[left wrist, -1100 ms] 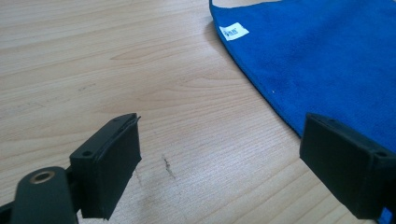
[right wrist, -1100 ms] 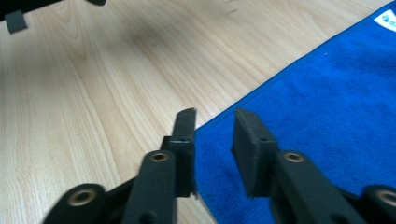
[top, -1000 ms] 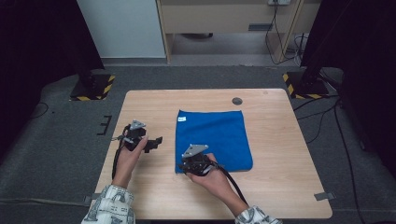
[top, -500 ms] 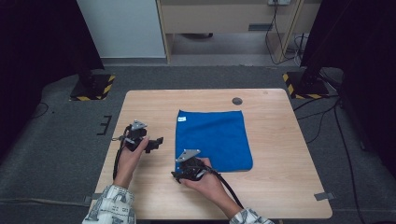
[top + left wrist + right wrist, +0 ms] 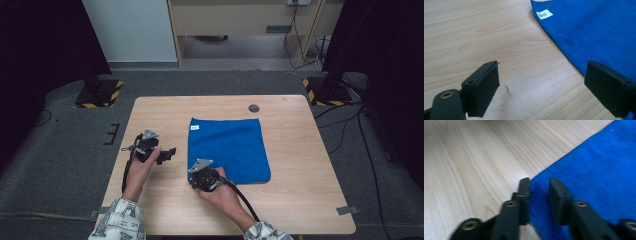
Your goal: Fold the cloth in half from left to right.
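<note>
- The cloth (image 5: 229,149) lies flat and blue on the table (image 5: 300,200), just right of centre; white tag (image 5: 194,128) at its far left corner; no fold in it yet
- Right gripper (image 5: 196,176) is down at the near left corner of the cloth; in its own view the jaws straddle the cloth's edge (image 5: 541,192), narrowed but with a gap showing; not yet pinched, by my reading
- Left gripper (image 5: 170,151) hovers over bare wood just beside the cloth's left edge; jaws spread wide, nothing between them
- So it's early going; the approach looks made on one corner; the grasp, the lift and any folding are all to come
</note>
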The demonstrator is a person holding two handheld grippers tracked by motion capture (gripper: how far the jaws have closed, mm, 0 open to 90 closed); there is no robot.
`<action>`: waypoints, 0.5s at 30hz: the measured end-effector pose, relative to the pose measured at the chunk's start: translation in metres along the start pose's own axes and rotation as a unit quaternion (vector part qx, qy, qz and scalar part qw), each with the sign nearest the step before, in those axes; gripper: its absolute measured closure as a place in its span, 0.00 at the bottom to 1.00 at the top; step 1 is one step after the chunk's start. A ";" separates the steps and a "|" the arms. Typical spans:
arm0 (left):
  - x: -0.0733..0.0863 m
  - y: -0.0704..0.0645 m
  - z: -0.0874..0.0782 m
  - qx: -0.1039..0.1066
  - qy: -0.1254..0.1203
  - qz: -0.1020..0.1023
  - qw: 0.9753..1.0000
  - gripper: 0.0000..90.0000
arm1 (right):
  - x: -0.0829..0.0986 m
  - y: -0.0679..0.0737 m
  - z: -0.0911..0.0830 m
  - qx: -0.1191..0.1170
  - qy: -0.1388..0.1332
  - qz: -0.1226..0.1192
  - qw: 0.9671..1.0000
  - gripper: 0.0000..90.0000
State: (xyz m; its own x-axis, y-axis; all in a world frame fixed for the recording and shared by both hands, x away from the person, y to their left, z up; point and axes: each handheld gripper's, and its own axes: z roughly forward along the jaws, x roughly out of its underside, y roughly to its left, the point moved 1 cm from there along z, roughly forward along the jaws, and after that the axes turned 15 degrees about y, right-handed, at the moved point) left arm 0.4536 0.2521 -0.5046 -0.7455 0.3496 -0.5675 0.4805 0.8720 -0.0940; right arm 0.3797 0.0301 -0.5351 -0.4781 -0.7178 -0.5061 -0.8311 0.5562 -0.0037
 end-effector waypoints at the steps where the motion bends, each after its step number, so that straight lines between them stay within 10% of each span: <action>1: 0.000 -0.001 0.000 0.001 0.000 0.000 1.000 0.13 | 0.000 -0.001 0.000 0.002 0.002 0.002 1.000 0.87; 15: -0.018 -0.005 0.001 0.035 0.001 -0.013 0.999 0.17 | 0.002 0.008 -0.003 -0.025 -0.017 0.020 0.999 0.97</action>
State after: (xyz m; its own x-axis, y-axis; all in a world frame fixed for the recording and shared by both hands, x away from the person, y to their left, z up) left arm 0.4658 0.2413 -0.4949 -0.7595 0.3275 -0.5621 0.4919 0.8545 -0.1669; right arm 0.3719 0.0319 -0.5334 -0.5017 -0.6801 -0.5346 -0.8250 0.5620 0.0592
